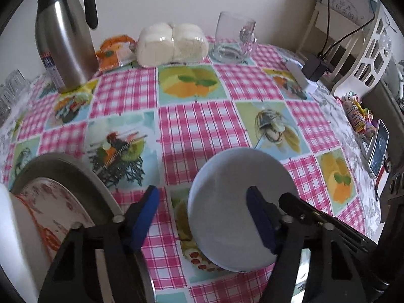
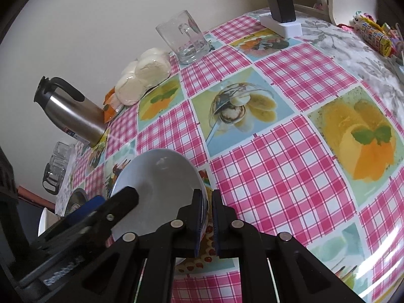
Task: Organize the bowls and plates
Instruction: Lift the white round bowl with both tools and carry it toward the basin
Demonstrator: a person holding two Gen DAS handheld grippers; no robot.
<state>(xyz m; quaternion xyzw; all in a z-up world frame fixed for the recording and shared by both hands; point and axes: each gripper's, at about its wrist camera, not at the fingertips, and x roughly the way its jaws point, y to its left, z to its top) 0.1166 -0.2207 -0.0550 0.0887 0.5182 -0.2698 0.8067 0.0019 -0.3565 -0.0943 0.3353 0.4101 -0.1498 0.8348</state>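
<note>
White and glossy, the round bowl point(image 2: 159, 184) sits tipped up on edge above the surface point(image 2: 277, 156), its hollow facing the right wrist camera and its rounded underside point(image 1: 227, 202) turned toward the left one. The right gripper point(image 2: 207, 217) has its blue-padded fingers point(image 2: 199, 217) pinched nearly together on the bowl's rim at its right edge, so the bowl hangs from that grip. The left gripper point(image 1: 202, 214) stands wide apart, not clasping anything; its right finger point(image 1: 260, 219) lies in front of the bowl's outer wall, though whether it touches is unclear, and its left finger point(image 1: 145, 217) is out over the cloth. At the lower left of the left wrist view a dull metal basin point(image 1: 83, 176) with a broad curved rim holds a plate point(image 1: 55, 207) of pale ceramic with a red and orange pattern, standing tilted inside it. A shiny oilcloth of pink checks and printed fruit panels covers the surface. Along the wall stand a brushed steel thermos jug point(image 1: 63, 38) with a black handle, a clear bag of pale round buns point(image 1: 171, 44), an orange packet point(image 1: 113, 53), and a clear glass mug point(image 1: 233, 38). A white power strip point(image 2: 280, 24) with a black adapter point(image 2: 281, 6) lies near the far right edge.
</note>
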